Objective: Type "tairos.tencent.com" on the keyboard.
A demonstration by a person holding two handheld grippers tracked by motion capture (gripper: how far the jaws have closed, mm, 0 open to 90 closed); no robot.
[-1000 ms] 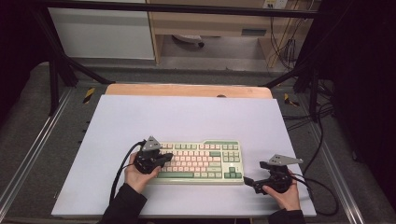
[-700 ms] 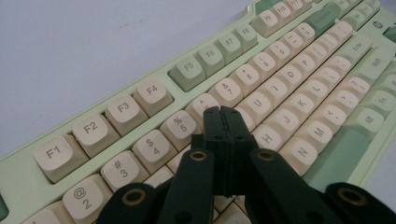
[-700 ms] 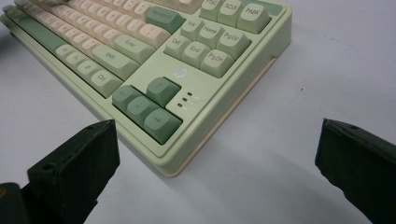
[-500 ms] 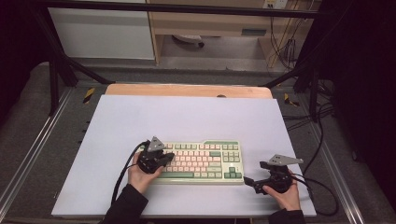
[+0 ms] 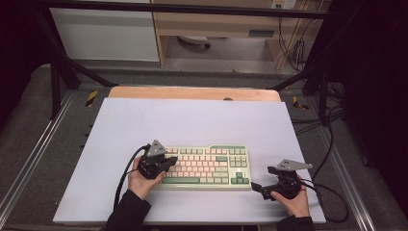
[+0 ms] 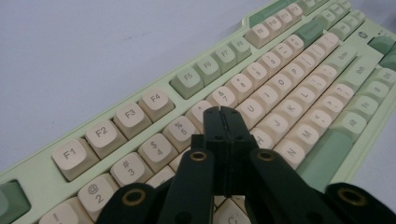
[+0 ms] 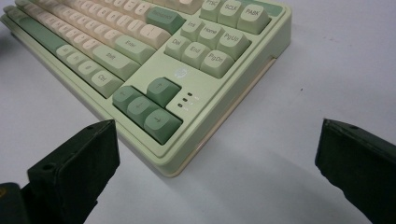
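Keyboard (image 5: 207, 166) lies flat near the front edge of the white worktop (image 5: 192, 120), where your left tool (image 6: 226, 119) rests fully closed, holding nothing, over its number-row keys while your right tool (image 7: 215, 163) stands wide open and empty just beside its arrow-key corner.

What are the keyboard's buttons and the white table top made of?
The keyboard keys look like matte plastic: moulded caps with rounded edges, printed letters and a soft sheen. The table top looks like a smooth, matte white board, perhaps laminate, over a wooden edge.
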